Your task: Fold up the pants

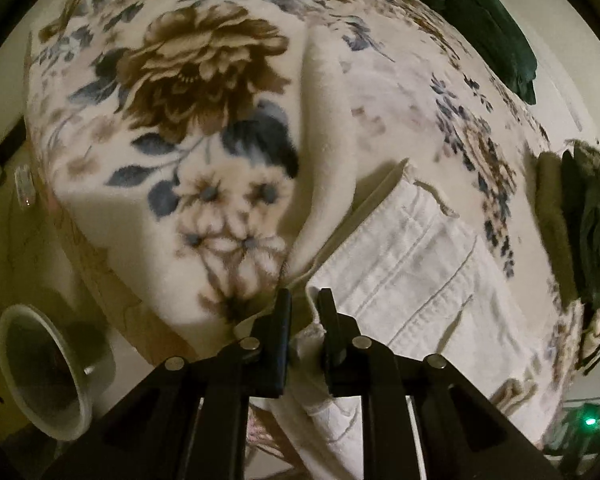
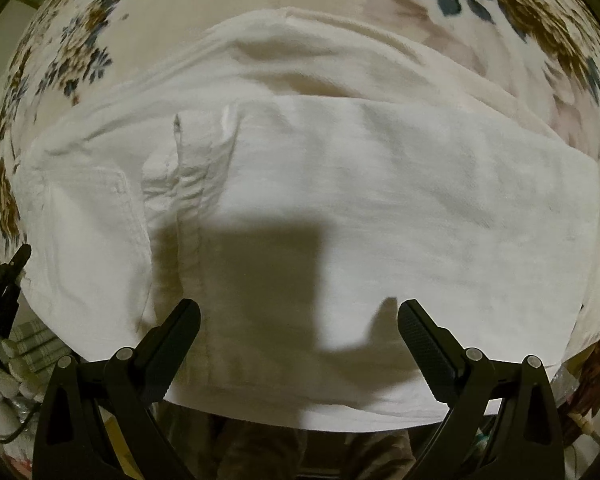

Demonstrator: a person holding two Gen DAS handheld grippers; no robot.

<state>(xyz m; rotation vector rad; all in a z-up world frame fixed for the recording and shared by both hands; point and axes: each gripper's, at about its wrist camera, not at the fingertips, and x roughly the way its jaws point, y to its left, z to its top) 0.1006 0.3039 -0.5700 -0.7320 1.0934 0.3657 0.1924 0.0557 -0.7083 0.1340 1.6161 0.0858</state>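
The white pants (image 2: pixel 340 208) lie on the floral blanket (image 1: pixel 172 120), soft and limp but thick at seams, so the left gripper (image 1: pixel 305 300) pinches their corner edge while the right gripper (image 2: pixel 299 316) hangs spread above.

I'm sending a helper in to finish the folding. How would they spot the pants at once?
Look for the bed under a cream blanket printed with big brown and blue flowers. On its near edge lie the white pants, partly folded, their corner pinched in the left gripper. They are the only plain white cloth, with seams and a pocket; the other garments are dark green.
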